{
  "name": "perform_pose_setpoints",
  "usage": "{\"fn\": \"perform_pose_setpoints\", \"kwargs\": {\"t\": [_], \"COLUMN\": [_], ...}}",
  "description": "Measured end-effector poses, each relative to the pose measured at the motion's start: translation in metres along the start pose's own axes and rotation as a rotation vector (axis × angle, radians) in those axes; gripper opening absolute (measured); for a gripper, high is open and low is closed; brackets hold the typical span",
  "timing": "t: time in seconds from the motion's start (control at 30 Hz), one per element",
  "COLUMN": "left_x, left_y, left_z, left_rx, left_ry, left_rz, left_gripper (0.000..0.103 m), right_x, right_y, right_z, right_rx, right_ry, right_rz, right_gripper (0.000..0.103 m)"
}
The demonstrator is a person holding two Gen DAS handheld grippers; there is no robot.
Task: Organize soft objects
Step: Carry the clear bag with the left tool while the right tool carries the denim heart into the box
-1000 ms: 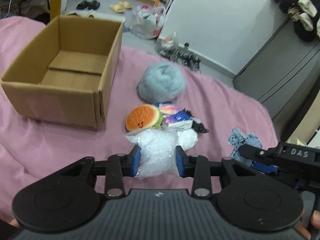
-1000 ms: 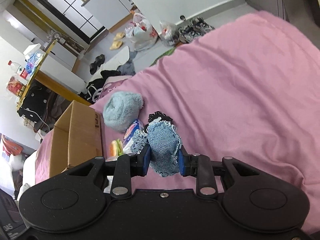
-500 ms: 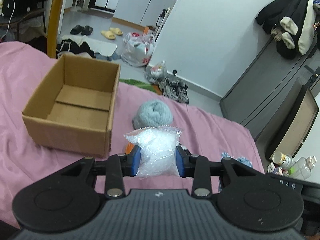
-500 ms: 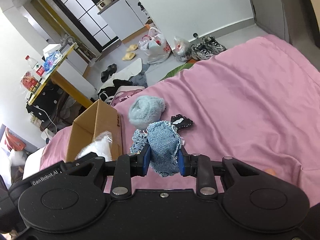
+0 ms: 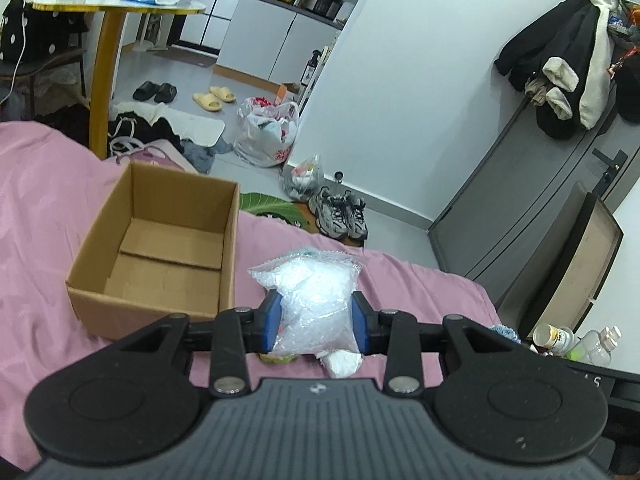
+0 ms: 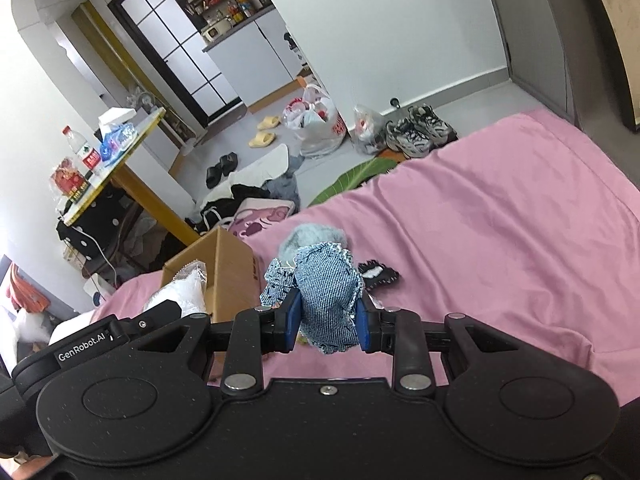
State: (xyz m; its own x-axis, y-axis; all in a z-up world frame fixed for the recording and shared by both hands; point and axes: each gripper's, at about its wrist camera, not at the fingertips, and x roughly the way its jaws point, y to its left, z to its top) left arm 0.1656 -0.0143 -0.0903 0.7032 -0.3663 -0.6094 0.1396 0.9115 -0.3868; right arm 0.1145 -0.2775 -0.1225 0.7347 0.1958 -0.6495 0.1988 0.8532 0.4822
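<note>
My left gripper [image 5: 316, 322] is shut on a clear plastic bag of white filling [image 5: 310, 300], held up in the air above the pink bedspread [image 5: 36, 216]. An open cardboard box [image 5: 160, 248] sits on the bed ahead and to the left, with nothing inside. My right gripper [image 6: 327, 320] is shut on a blue denim soft toy [image 6: 326, 292], also lifted. In the right wrist view the box [image 6: 224, 268] lies to the left, with the white bag [image 6: 180, 294] and left gripper body in front of it. A grey fluffy ball [image 6: 310, 236] and a small black item [image 6: 378, 272] lie on the bed beyond the denim toy.
Past the bed's far edge the floor holds sneakers [image 5: 340, 212], plastic bags [image 5: 268, 132], slippers [image 5: 214, 98] and clothes. A yellow-legged table [image 5: 104, 56] stands at the left. A grey door [image 5: 532, 200] and hanging coats [image 5: 568, 68] are at the right. Bottles [image 5: 576, 340] stand low right.
Both grippers have risen well above the bed with their loads still held. The pile of soft toys has dropped out of the left wrist view, and the box looks smaller and farther.
</note>
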Motion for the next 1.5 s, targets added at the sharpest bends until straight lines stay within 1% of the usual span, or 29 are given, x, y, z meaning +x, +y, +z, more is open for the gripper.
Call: {"fn": "perform_pose_setpoints", "kwargs": {"t": [0.33,0.7,0.93,1.03,1.13,1.23,1.33,1.5], "left_x": [-0.010,0.013,0.028,0.034,0.040,0.048,0.058,0.081], "left_y": [0.008,0.019,0.038,0.049,0.062,0.079,0.096,0.120], "left_z": [0.031,0.073,0.079,0.081,0.081,0.083,0.086,0.089], "left_rx": [0.027,0.010,-0.012,-0.035,-0.052,-0.094,-0.115,-0.164], "left_ry": [-0.065,-0.064,-0.077,-0.064,-0.050,-0.030,-0.018,0.016], "left_rz": [0.020,0.051,0.055,0.047,0.053,0.050,0.076,0.094], "left_gripper": [0.035,0.035,0.035,0.036,0.036,0.036,0.036,0.036], "right_x": [0.004,0.017,0.042,0.055,0.068,0.081,0.092,0.113], "right_y": [0.025,0.050,0.062,0.065,0.070,0.080,0.092,0.108], "right_z": [0.017,0.036,0.041,0.040,0.037,0.035,0.036,0.039], "right_rx": [-0.034,-0.088,-0.116,-0.126,-0.127,-0.140,-0.144,-0.167], "right_ry": [-0.041,-0.087,-0.073,-0.066,-0.052,-0.040,-0.033,-0.017], "right_rz": [0.025,0.045,0.049,0.043,0.054,0.062,0.076,0.084], "right_gripper": [0.028,0.028,0.028,0.028,0.028,0.028,0.028,0.028]}}
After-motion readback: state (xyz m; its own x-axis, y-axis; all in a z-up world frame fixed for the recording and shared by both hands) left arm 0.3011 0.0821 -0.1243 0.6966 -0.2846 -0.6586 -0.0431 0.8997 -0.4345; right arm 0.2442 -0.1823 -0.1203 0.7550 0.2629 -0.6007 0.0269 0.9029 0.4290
